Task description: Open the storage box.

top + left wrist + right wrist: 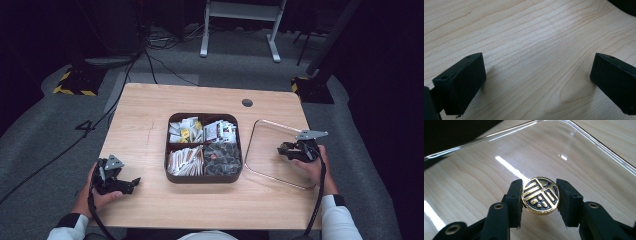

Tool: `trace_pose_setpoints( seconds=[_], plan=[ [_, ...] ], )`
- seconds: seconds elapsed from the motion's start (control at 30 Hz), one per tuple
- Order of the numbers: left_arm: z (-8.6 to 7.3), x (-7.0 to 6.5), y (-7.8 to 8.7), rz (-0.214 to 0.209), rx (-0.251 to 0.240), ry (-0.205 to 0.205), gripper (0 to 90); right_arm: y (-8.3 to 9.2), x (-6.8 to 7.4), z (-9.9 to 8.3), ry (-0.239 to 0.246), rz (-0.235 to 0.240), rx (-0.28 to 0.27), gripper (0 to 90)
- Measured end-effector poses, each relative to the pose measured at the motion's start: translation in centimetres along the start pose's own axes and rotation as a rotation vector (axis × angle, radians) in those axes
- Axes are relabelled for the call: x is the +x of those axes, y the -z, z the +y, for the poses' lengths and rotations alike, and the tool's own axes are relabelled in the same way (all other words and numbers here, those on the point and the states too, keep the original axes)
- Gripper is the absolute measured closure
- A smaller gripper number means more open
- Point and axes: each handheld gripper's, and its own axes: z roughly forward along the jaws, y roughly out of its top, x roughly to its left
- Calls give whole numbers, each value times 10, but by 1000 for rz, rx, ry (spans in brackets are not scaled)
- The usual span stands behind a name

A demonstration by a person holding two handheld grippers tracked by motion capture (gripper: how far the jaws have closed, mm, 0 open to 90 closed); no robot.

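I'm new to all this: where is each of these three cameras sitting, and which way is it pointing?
High view: above the person's side, looking forward and down on the table, the divided box and the clear lid; both forearms and hands show.
Left gripper view: rides the left gripper, looking along its wide-apart jaws at bare wood.
Right gripper view: rides the right gripper, looking along its jaws, shut on a gold knob on the lid.
Shared: the lid and right gripper also show in the high view.
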Motion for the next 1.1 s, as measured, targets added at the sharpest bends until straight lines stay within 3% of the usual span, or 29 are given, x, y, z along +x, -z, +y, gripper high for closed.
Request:
trace_pose_setpoints(
  seconds=[0.27, 0.43, 0.53, 0.67, 0.9, 1.1],
  plan=[
    [0, 0, 0, 0, 0, 0, 4, -15, -1, -5, -11, 5, 35, 583],
    [0, 0, 0, 0, 1, -1, 4, -8, -4, -4, -65, 46, -52, 543],
    [0, 0, 0, -2, 1, 0, 4, -7, -2, -3, -54, 37, -38, 518],
    [0, 0, 0, -9, 2, -8, 4, -7, -2, -1, -59, 24, -29, 417],
    [0, -1, 0, -13, 1, -12, 4, 4, 3, 14, -71, 23, -89, 253],
    [0, -1, 0, -10, 1, -8, 4, 8, 16, 26, -46, 16, -121, 269]
  ],
)
